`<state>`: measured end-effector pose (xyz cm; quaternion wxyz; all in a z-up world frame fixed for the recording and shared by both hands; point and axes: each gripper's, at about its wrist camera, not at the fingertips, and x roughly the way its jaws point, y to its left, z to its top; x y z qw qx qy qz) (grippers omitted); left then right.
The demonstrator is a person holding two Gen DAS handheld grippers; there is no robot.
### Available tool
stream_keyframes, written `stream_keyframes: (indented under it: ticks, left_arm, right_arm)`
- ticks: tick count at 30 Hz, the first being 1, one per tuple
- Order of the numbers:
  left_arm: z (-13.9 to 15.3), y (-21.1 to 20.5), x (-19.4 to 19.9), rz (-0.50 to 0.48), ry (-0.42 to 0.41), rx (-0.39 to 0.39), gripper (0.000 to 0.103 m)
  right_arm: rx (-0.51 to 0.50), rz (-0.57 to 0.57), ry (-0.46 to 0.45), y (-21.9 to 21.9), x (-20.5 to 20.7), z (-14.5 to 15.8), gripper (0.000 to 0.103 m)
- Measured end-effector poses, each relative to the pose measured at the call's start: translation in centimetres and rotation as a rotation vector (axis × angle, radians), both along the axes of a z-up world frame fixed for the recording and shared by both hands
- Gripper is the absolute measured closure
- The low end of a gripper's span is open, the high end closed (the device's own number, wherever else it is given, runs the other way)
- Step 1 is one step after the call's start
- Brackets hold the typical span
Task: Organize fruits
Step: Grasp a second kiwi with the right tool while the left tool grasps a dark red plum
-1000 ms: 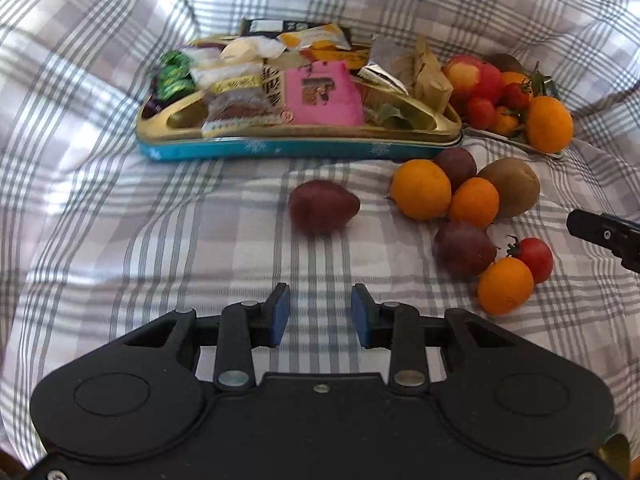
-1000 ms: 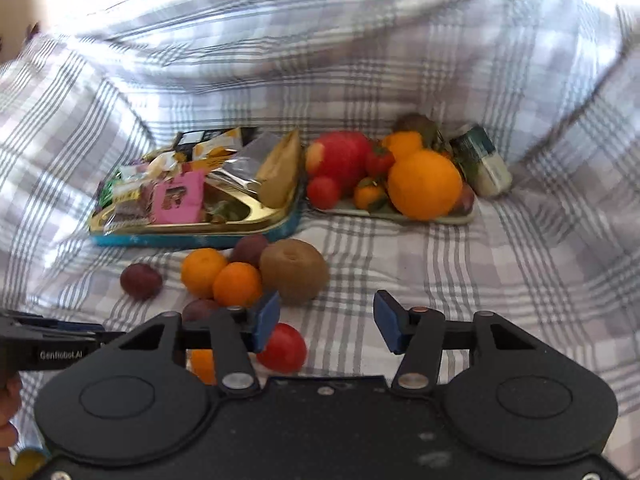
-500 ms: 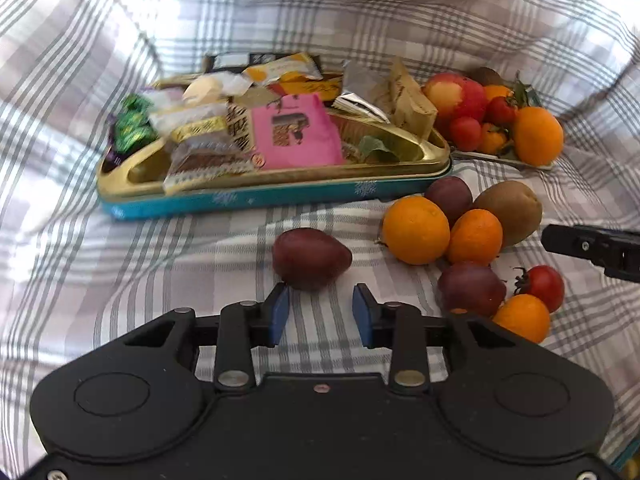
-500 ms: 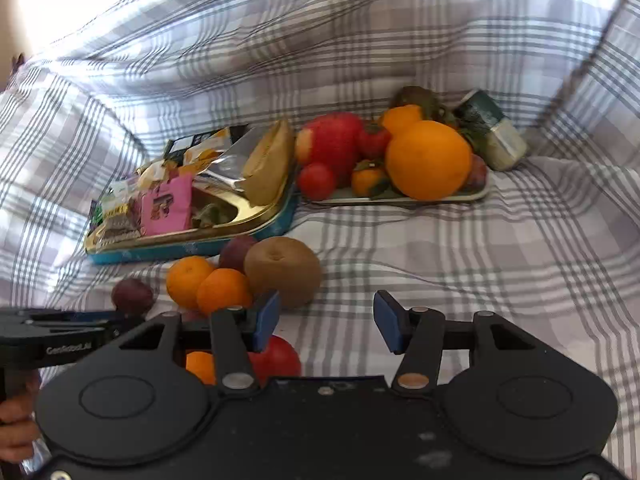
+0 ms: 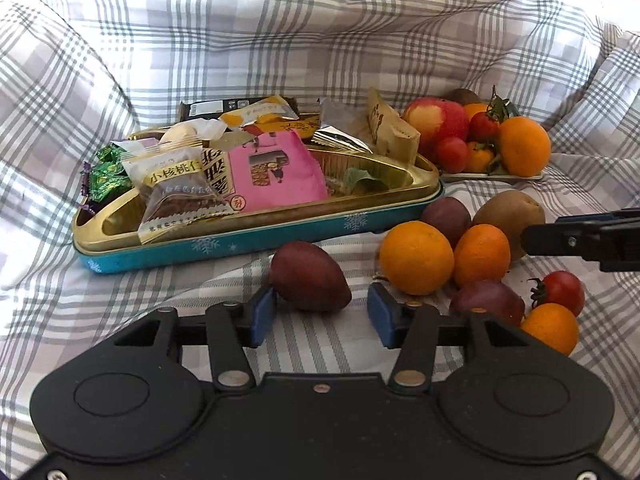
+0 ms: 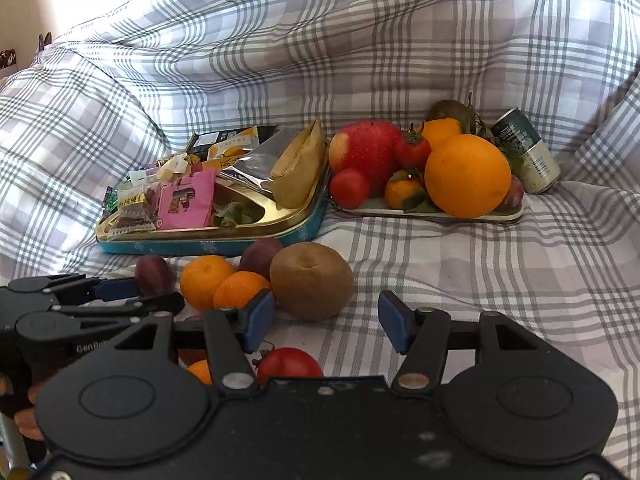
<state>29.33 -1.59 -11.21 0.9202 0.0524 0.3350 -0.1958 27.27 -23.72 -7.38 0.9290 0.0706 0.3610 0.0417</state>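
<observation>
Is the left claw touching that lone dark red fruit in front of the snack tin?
Cannot tell. In the left wrist view the dark red fruit sits between the opening left claw, its left edge meeting the left finger; a clear gap shows only at the right.

You can read "小核桃仁" on the clear snack packet (image 5: 176,178); "Genrobot" shows partly on the left hand-held gripper (image 6: 120,294).

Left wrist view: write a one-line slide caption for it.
Left hand-held gripper opening around a dark red fruit on the plaid cloth, in front of a snack tin.
</observation>
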Motion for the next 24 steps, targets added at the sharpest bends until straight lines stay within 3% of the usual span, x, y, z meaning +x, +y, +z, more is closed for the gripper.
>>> stream_keyframes:
  ticks: [13,14,19,24]
  left_arm:
    - [-0.2,0.2,0.2,-0.008,0.013,-0.023,0.041]
    - [-0.2,0.2,0.2,-0.008,0.013,-0.024,0.040]
    - [-0.2,0.2,0.2,-0.008,0.014,-0.027,0.040]
    - [-0.1,0.2,0.2,-0.008,0.011,-0.018,0.040]
  right_arm:
    - [-0.055,-0.039,-0.058,1.3,2.7,-1.9,0.034]
    - [-0.052,-0.054,-0.067,1.3,2.7,-2.1,0.030]
    - [0.099,-0.093,-0.024,-1.0,3.2,-2.9,0.023]
    - [0.093,-0.090,-0.025,-0.8,3.2,-2.9,0.022]
